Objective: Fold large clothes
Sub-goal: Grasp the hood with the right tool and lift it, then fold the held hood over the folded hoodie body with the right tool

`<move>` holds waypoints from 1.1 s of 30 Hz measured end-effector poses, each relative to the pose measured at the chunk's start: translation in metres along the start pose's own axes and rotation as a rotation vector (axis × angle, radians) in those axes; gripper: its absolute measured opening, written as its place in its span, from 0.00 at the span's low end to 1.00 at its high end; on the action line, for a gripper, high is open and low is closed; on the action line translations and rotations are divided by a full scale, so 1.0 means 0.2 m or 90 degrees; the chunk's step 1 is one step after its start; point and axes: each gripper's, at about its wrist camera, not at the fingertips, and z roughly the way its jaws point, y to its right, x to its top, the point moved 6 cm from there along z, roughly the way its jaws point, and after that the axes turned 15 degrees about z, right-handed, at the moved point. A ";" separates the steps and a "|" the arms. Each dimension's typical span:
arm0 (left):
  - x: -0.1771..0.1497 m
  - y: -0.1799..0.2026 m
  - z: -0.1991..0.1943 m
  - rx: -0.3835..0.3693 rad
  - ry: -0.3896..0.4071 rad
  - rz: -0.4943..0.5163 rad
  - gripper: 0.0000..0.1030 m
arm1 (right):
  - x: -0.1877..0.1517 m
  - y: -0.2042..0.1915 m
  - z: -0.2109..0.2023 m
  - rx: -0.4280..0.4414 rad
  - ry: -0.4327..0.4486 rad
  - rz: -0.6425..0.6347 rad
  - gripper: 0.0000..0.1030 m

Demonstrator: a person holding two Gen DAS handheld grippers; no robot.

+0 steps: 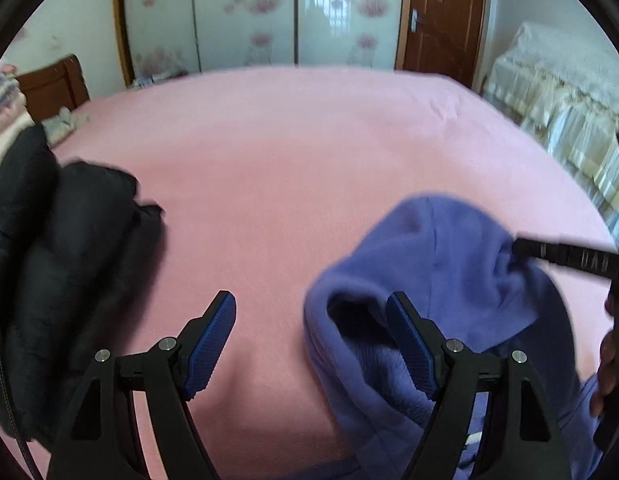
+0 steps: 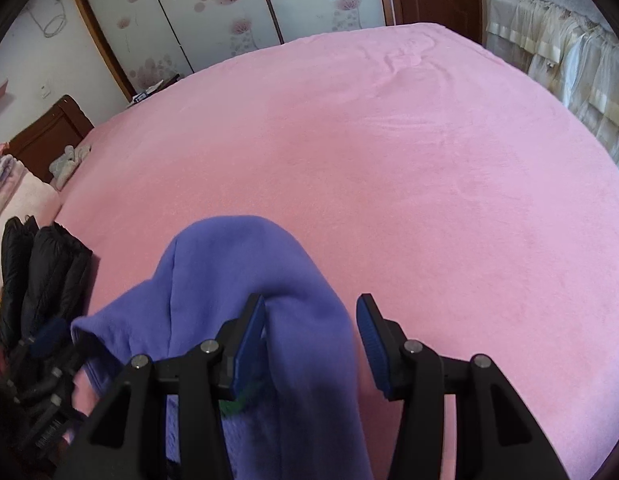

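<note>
- while the purple fleece garment (image 2: 237,280) lies on the pink bed (image 2: 429,160), the right tool (image 2: 311,320) straddles a fold, pads apart.
- left tool (image 1: 309,332) wide, empty.

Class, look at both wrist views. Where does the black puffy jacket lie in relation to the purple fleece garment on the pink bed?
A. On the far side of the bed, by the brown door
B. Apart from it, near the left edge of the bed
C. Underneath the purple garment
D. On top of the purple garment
B: the black puffy jacket lies bunched at the left edge of the pink bed, with bare pink cover between it and the purple fleece garment.
</note>
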 end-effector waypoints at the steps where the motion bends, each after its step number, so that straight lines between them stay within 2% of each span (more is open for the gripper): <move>1: -0.02 0.01 0.05 -0.007 -0.014 0.003 0.74 | 0.00 0.00 0.02 -0.001 -0.005 0.000 0.46; 3: -0.08 0.03 0.12 -0.013 -0.036 0.008 0.74 | 0.00 -0.03 0.07 -0.003 -0.022 0.000 0.46; 5: -0.10 0.04 0.16 -0.022 -0.043 0.001 0.74 | -0.01 -0.07 0.12 0.010 -0.029 0.001 0.46; 8: -0.12 0.04 0.18 -0.033 -0.046 -0.009 0.74 | -0.03 -0.06 0.18 0.001 -0.042 0.004 0.46; 10: -0.13 0.03 0.18 -0.039 -0.045 -0.013 0.74 | -0.04 -0.06 0.17 0.025 -0.038 -0.002 0.25; 11: -0.13 0.03 0.18 -0.040 -0.045 -0.013 0.74 | -0.04 -0.07 0.14 0.035 -0.029 -0.010 0.19; 12: -0.13 0.02 0.17 -0.039 -0.044 -0.013 0.74 | -0.05 -0.07 0.11 0.042 -0.019 -0.021 0.17; 15: -0.13 -0.01 0.11 -0.035 -0.025 -0.016 0.74 | -0.06 -0.13 -0.09 0.108 0.029 -0.078 0.15; 18: -0.16 -0.04 -0.03 -0.054 0.007 -0.031 0.74 | -0.12 -0.20 -0.38 0.192 0.078 -0.158 0.15; 19: -0.17 -0.06 -0.10 -0.061 0.019 -0.037 0.74 | -0.14 -0.22 -0.45 0.204 0.088 -0.180 0.15; 22: -0.25 -0.12 -0.30 -0.096 0.058 -0.071 0.74 | -0.29 -0.30 -0.73 0.248 0.122 -0.296 0.14; 24: -0.32 -0.15 -0.43 -0.128 0.072 -0.099 0.74 | -0.41 -0.34 -0.86 0.276 0.122 -0.356 0.14; 27: -0.45 -0.15 -0.61 -0.178 0.085 -0.127 0.74 | -0.67 -0.38 -1.06 0.296 0.124 -0.463 0.14; 29: -0.56 -0.15 -0.71 -0.208 0.078 -0.139 0.74 | -0.88 -0.35 -1.16 0.277 0.138 -0.543 0.14; 32: -0.72 -0.11 -0.78 -0.256 0.054 -0.156 0.75 | -1.11 -0.23 -1.22 0.235 0.149 -0.589 0.14; 33: -0.76 -0.10 -0.78 -0.267 0.044 -0.159 0.75 | -1.14 -0.20 -1.22 0.224 0.151 -0.593 0.14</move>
